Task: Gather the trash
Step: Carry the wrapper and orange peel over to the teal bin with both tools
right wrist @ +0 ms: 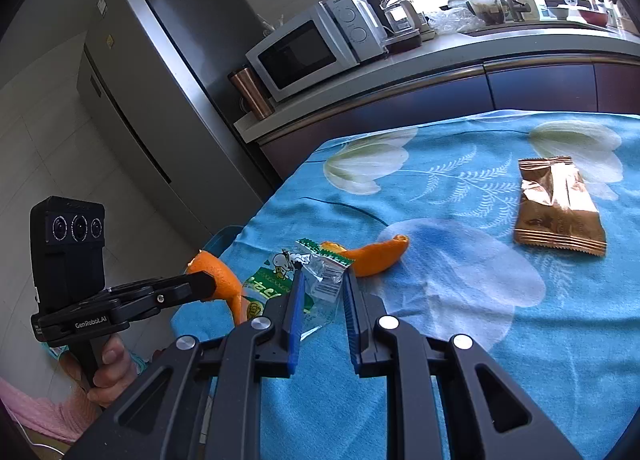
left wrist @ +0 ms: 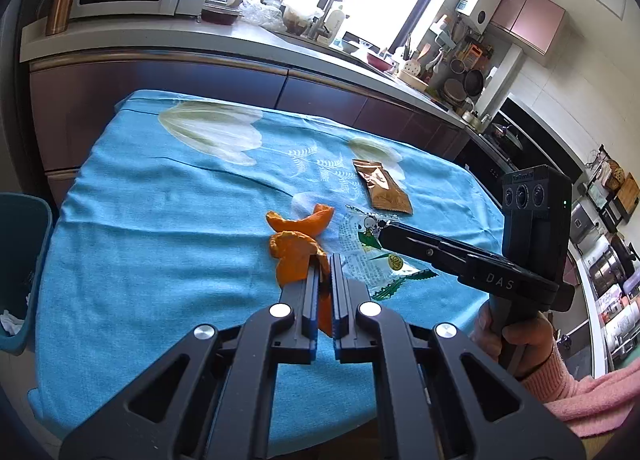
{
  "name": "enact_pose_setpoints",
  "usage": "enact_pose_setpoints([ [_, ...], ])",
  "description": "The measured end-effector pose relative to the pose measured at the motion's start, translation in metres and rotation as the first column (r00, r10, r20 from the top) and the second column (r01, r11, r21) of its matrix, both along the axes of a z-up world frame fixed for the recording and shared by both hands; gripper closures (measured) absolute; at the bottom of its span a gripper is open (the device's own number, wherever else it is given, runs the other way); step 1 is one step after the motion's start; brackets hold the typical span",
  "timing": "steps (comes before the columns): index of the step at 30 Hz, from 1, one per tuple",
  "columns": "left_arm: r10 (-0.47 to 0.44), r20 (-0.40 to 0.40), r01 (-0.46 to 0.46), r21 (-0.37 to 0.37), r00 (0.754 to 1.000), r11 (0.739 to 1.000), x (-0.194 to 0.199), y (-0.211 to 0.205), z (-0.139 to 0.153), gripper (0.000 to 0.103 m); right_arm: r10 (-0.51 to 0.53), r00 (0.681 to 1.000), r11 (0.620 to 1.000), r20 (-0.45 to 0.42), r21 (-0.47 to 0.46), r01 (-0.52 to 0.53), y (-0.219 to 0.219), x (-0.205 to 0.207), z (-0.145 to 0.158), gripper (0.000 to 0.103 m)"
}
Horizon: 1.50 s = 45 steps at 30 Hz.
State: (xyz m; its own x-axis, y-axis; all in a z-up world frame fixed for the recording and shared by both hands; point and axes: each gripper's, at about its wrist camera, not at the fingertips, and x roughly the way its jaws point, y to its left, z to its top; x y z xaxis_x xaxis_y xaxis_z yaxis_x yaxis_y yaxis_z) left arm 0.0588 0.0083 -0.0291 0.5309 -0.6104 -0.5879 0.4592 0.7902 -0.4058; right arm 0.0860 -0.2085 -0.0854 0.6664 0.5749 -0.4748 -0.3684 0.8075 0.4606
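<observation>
Blue tablecloth: brown packet beyond peel, wrapper.

The right gripper carries the letters "DAS" on its body, seen from the left wrist camera. The left gripper shows "GenRobot.AI" in white on its black base (right wrist camera). The microwave has a small brand word above its dials, too small to read. Print on the clear wrapper and on the brown packet cannot be made out.
</observation>
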Motion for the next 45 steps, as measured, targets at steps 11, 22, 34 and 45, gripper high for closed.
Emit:
enact_pose_setpoints([
  [11,0.075,0.011,-0.075,0.0,0.997,0.997,-0.005,0.039,0.004,0.098,0.085,0.996,0.996,0.007,-0.005,-0.085,0.044,0.014,0.006,0.085],
  [22,0.165,0.021,-0.165,-0.007,0.986,0.986,-0.015,0.082,0.009,0.098,0.19,0.982,0.982,0.018,-0.022,-0.189,0.097,0.03,0.014,0.085],
  [34,0.258,0.032,-0.258,-0.011,0.966,0.966,-0.021,0.127,0.012,0.098,0.289,0.957,0.957,0.021,-0.043,-0.288,0.146,0.044,0.019,0.085],
  [45,0.338,0.043,-0.338,-0.014,0.94,0.941,-0.021,0.165,0.016,0.098,0.354,0.935,0.935,0.024,-0.043,-0.353,0.186,0.059,0.024,0.085],
])
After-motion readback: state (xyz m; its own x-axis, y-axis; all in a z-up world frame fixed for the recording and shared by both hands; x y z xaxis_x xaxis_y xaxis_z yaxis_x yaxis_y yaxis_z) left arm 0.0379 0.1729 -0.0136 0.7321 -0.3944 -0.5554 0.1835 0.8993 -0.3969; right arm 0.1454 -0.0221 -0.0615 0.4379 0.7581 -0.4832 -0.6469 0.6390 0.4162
